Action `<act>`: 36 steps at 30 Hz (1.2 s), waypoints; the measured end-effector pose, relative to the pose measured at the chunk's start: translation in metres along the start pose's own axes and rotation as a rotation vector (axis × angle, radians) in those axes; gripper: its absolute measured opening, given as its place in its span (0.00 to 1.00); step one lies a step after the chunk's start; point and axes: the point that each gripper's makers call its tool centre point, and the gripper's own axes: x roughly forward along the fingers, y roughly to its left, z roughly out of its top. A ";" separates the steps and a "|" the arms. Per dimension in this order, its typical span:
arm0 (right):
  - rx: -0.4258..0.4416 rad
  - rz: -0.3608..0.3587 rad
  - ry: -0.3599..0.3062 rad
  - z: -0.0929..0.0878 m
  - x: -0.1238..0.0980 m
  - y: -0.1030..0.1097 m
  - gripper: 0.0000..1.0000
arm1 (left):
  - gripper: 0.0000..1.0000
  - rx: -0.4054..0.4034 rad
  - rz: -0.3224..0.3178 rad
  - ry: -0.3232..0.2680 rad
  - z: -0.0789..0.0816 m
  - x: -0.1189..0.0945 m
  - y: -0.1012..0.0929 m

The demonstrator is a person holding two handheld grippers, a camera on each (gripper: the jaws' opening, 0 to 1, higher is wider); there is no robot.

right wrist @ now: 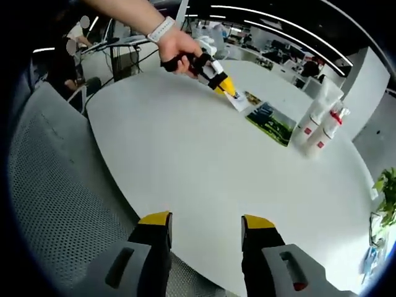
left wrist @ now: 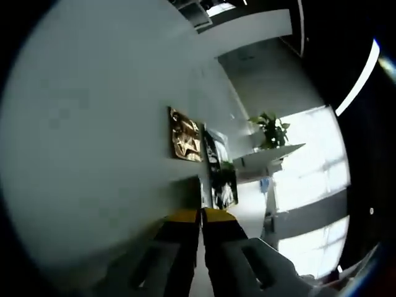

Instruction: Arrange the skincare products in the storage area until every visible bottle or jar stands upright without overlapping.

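White bottles (right wrist: 318, 127) upright just beyond the dark card (right wrist: 270, 121). Left gripper (right wrist: 230, 90) pinching a small white item at that card's near end; right gripper (right wrist: 206, 224) spread, empty. Arranging judged unfinished.

On the round table (right wrist: 185, 161) the bottles (right wrist: 318, 127) stand bunched up near the far right edge. A flat printed card (right wrist: 270, 122) lies just left of them, further in from the edge, with another small card (right wrist: 252, 98) right behind it toward the far edge.
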 end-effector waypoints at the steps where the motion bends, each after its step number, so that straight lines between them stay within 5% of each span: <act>1: 0.005 0.005 0.004 -0.001 0.001 0.001 0.42 | 0.00 0.011 0.023 -0.002 0.000 0.001 0.003; 13: 0.019 0.006 0.013 -0.003 0.001 0.001 0.42 | 0.01 0.023 0.097 0.040 0.005 0.006 0.005; 25: 0.024 0.008 0.013 -0.003 0.000 0.001 0.41 | 0.03 0.057 0.152 0.183 0.003 0.006 0.006; 36: 0.020 0.005 0.015 -0.003 0.000 0.000 0.40 | 0.15 0.089 0.193 0.250 0.008 0.000 0.003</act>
